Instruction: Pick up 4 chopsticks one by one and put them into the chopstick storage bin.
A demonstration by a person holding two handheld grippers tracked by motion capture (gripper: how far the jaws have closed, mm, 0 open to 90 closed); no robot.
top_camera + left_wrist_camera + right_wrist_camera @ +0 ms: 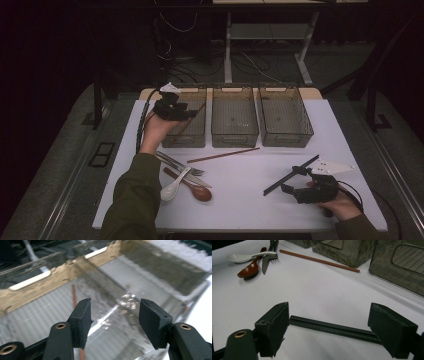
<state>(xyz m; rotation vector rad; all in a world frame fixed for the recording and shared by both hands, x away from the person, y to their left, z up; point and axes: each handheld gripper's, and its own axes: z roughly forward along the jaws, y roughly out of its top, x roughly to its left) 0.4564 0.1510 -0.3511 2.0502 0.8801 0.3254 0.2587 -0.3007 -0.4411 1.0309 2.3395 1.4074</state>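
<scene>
High view: left claw hangs over the leftmost of three clear bins at the far side of the white worktop, with a brown chopstick leaning inside that bin. Right claw sits low at the near right, just beside a black chopstick lying diagonally on the worktop. A second brown chopstick lies in front of the middle bin. Near left: white spoon, brown wooden spoon, fork and knife in a loose pile.

Left gripper view: left claw is wide open, holding nothing, above the bin floor; the brown chopstick shows past the jaws.

Right gripper view: right claw is wide open, jaws either side of the black chopstick, which lies flat on the worktop; whether the jaws touch it, cannot tell. Cutlery pile and brown chopstick lie farther off.
</scene>
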